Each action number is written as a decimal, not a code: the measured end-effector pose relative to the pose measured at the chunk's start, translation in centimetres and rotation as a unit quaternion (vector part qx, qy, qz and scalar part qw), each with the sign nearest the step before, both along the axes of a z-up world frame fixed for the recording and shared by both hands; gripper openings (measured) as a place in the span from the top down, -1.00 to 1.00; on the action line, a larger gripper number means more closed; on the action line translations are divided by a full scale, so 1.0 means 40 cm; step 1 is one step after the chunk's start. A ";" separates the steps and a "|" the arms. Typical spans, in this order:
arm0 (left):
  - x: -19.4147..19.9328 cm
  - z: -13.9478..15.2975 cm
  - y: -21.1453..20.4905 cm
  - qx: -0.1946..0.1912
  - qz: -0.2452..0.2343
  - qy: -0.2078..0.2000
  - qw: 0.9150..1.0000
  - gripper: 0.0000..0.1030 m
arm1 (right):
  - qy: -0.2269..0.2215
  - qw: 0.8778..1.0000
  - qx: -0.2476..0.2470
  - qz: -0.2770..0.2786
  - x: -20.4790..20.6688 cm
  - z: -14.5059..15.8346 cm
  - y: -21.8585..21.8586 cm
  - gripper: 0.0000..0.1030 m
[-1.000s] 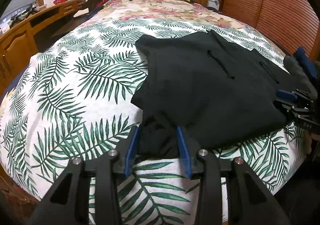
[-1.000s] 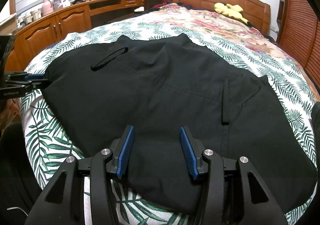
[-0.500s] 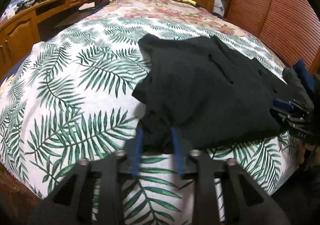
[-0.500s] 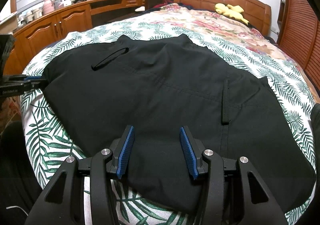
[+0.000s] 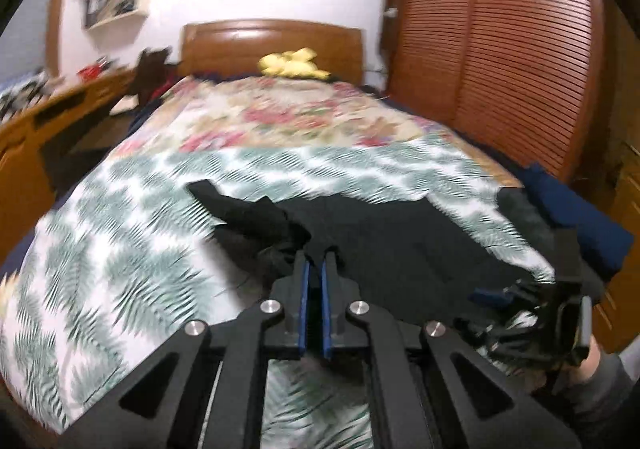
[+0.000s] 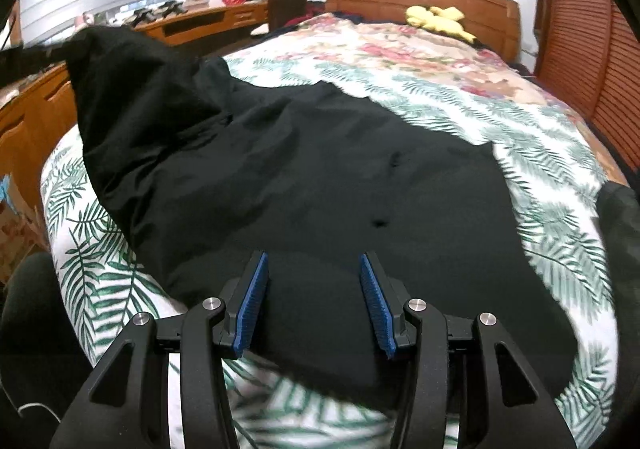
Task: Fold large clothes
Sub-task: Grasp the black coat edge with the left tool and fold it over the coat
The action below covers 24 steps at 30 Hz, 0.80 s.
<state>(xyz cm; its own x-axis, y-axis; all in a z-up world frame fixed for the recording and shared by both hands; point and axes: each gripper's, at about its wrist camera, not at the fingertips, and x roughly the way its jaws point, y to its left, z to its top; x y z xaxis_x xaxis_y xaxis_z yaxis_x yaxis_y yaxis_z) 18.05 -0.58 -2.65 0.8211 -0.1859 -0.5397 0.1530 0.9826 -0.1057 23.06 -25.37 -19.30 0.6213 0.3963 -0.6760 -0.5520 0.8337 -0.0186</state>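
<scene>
Left tongs now clamped, raised black garment corner off bed.

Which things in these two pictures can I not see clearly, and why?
- Left wrist view: palm-leaf bedspread is smeared by motion blur.
- Left wrist view: the near edge of the black fabric garment is hidden behind the left gripper.
- Right wrist view: the garment's front hem is hidden under the right gripper.

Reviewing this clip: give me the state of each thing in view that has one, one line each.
Left hand-held gripper: shut on the black garment's edge.
Right hand-held gripper: open, over the garment, gripping nothing.
Black garment: one side lifted, the rest lying on the bedspread.
Leaf-print bedspread: spread over the bed.
</scene>
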 end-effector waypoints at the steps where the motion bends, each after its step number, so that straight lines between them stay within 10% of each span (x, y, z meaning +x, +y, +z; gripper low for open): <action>1: 0.010 0.014 -0.041 0.004 -0.014 -0.004 1.000 0.99 | -0.007 1.000 0.001 -0.008 -0.007 0.009 -0.024 0.06; 13: 0.091 0.030 -0.499 0.020 -0.155 0.021 0.987 0.99 | -0.025 0.994 0.030 -0.103 -0.046 0.038 -0.278 0.06; 24: 0.046 0.038 -0.531 0.037 -0.188 0.021 0.981 0.91 | -0.027 0.993 0.037 -0.106 -0.076 0.053 -0.313 0.06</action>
<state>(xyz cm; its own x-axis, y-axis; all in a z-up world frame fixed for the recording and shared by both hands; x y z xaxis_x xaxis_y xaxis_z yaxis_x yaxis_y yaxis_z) 19.91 -21.80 -1.13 0.6782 -0.4311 -0.5951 0.5038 0.8623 -0.0505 20.03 -37.88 -17.17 0.7311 0.3003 -0.6127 -0.3639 0.9312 0.0222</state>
